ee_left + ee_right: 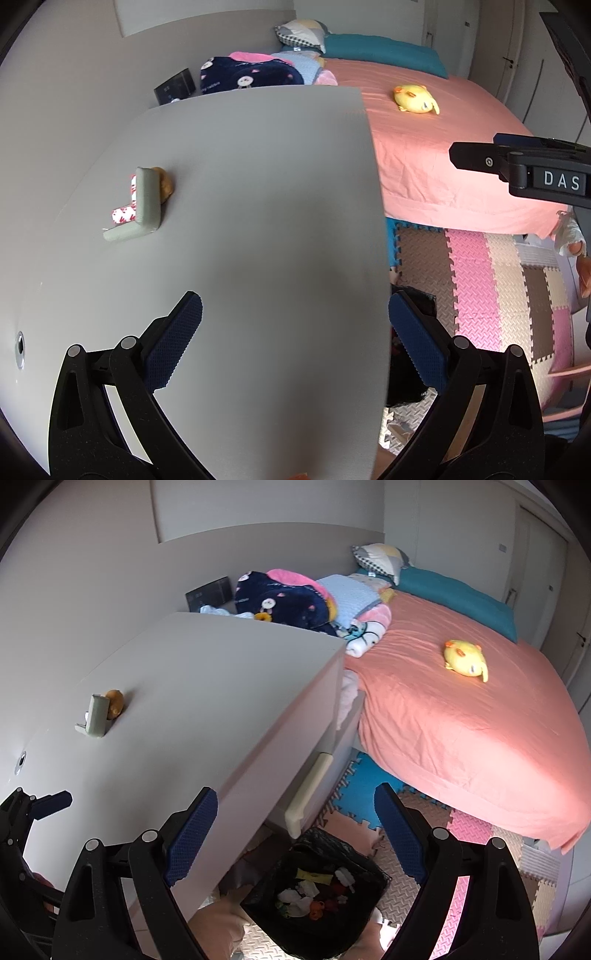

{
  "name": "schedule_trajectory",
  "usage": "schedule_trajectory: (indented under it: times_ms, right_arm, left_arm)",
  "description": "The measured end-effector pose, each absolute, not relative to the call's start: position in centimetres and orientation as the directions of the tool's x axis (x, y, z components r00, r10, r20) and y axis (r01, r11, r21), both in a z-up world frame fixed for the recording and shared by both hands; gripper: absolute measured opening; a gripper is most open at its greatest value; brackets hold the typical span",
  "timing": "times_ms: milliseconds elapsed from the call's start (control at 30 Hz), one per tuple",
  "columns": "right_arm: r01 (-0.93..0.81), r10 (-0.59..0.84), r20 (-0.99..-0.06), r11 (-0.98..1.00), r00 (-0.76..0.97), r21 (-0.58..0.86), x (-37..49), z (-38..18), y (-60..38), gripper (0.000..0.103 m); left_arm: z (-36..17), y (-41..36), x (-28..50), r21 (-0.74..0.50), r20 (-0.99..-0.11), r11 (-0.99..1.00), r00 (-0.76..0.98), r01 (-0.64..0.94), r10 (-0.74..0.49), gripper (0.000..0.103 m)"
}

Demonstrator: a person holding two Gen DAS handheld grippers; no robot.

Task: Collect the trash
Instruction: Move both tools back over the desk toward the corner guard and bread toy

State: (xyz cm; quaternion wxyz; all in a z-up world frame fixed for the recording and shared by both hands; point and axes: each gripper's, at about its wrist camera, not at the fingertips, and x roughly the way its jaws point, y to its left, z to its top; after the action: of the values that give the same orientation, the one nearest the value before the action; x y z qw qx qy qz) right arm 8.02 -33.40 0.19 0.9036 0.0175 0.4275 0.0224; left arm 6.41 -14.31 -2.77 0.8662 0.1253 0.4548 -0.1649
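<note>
Two bits of trash remain on the grey surface [258,221]: an L-shaped grey foam corner guard [146,206] with red-and-white adhesive backing strips along its inner faces, and a small orange-brown lump [165,184] touching its far side; what that lump is cannot be told. Both lie toward the left of the surface, well ahead of the left hand-held gripper [295,343].

The guard looks light, soft and somewhat springy, so it should squash rather than slip. Its raised arm stands up from the surface and offers the best hold: pinch across that arm, foam on one side, backing strip on the other. The glossy strips may be slick or may peel, so a grip that bites into the foam is safer. The lump seems small and light and would likely need its own pick.

Left hand-held gripper: jaws spread wide, holding nothing, hovering over the near part of the surface. Right hand-held gripper [295,834]: likewise wide open and empty, hanging beyond the surface's right edge above a black-lined bin [317,893] on the foam floor mat [469,834]; the bin already holds assorted scraps. Beyond lies a bed [461,720] with a yellow plush toy [466,660].
</note>
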Motion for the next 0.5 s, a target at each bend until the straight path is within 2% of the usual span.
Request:
schedule_trajectory:
  times_ms: [500]
  right_arm:
    - [-0.125,0.127,-0.793,0.99,0.596,0.065,12.6,-0.9,-28.7,0.087]
  left_arm:
    - [-2.9,-8.8,10.3,0.038,-0.827,0.963,0.55,0.266,-0.119,0.098]
